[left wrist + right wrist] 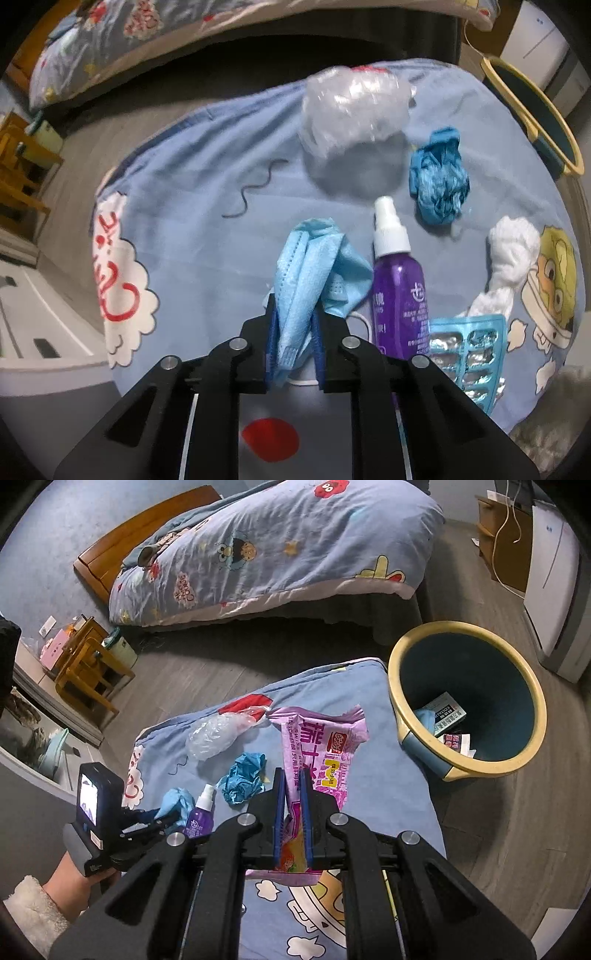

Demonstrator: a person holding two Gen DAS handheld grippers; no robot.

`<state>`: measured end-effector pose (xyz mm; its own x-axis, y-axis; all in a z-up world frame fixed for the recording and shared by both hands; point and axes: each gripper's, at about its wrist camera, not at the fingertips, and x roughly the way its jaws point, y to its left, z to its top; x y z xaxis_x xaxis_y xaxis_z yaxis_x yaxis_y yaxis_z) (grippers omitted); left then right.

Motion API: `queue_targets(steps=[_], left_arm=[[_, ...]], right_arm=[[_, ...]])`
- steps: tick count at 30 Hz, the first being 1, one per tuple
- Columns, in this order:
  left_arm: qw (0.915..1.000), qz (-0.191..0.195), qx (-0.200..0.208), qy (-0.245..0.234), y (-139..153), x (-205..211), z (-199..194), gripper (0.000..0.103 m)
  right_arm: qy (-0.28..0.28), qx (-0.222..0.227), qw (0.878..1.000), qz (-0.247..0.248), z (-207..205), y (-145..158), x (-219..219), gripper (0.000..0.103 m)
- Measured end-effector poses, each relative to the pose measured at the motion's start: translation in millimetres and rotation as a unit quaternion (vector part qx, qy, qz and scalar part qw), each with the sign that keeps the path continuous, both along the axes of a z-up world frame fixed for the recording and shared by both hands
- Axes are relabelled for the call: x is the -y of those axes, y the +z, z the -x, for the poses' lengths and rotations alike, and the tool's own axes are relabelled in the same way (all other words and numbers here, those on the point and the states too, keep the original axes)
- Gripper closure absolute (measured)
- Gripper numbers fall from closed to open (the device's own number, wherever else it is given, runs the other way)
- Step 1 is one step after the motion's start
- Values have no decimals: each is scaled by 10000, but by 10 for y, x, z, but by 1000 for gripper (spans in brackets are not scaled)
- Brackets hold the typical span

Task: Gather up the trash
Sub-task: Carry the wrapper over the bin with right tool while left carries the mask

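My left gripper is shut on a light blue face mask, held just above the blue cartoon bedsheet. It also shows in the right wrist view with the mask. My right gripper is shut on a pink snack wrapper, lifted over the sheet. On the sheet lie a clear plastic bag, a crumpled blue wrapper, a purple spray bottle, white tissue and a blister pack. The blue and yellow bin stands right of the bed.
The bin holds a small box and other scraps. A second bed lies beyond, with a wooden stool on the left and a white appliance at the far right. A thin dark string lies on the sheet.
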<state>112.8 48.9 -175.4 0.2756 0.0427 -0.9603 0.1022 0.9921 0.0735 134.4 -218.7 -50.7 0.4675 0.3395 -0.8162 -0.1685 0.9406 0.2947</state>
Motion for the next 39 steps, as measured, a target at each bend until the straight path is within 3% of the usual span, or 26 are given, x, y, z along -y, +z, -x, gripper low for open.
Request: queue_targets(steps=[6, 12, 26, 34, 39], left_arm=[[9977, 307, 583, 178, 356, -17, 30, 87], [9910, 603, 1195, 66, 692, 123, 62, 87], [9805, 907, 1648, -576, 1015, 592, 143, 87], [9773, 787, 1795, -801, 1105, 762, 170, 87], [9760, 823, 1820, -871, 1151, 859, 158, 87]], right_arm=[[-1, 11, 10000, 33, -4, 8, 7, 95], [56, -9, 10000, 56, -7, -12, -35, 95], [57, 144, 9999, 50, -40, 85, -14, 95], [-234, 586, 9979, 160, -147, 344, 255, 95], [-562, 658, 9962, -53, -279, 413, 591, 95]])
